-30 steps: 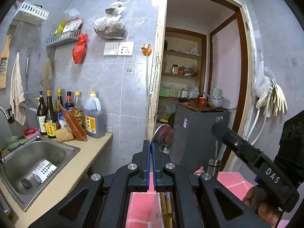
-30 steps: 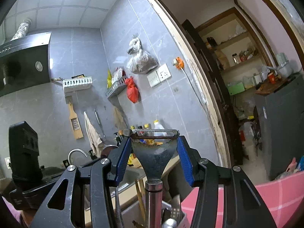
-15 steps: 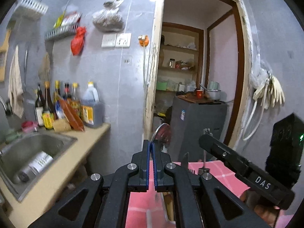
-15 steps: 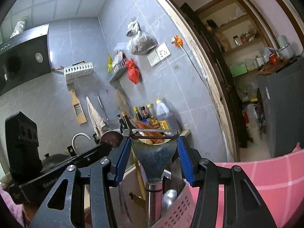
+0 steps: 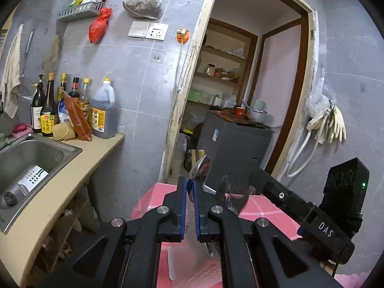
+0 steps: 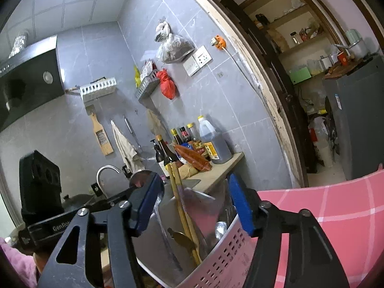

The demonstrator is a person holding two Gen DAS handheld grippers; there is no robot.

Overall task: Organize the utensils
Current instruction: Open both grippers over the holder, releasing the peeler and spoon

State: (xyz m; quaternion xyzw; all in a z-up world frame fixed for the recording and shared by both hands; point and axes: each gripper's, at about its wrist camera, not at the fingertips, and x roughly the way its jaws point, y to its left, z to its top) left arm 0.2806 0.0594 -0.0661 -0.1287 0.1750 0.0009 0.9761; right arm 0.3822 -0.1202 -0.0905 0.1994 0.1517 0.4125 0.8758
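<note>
A pink perforated basket [image 6: 228,259] stands on a pink checked cloth [image 6: 324,204] and holds chopsticks [image 6: 176,192], spoons and a brass spoon [image 6: 182,237]. My right gripper [image 6: 194,192] hangs over it. Its jaws are opening, and the pads are off the blurred grey peeler [image 6: 192,206] that sits low between them in the basket. My left gripper [image 5: 189,192] is shut on a steel spoon [image 5: 201,168], whose bowl sticks up past the fingertips. That spoon's bowl [image 6: 141,178] also shows in the right wrist view, to the left of the basket.
To the left are a steel sink [image 5: 36,153], a beige counter [image 5: 72,182] and several sauce bottles [image 5: 103,117]. A doorway with a grey cabinet [image 5: 235,144] lies ahead. Gloves [image 5: 331,124] hang on the right wall.
Both grippers have sunk toward the pink basket. The right jaws have widened and let go of the peeler, which has dropped lower into the basket. The left stays shut on the spoon.
</note>
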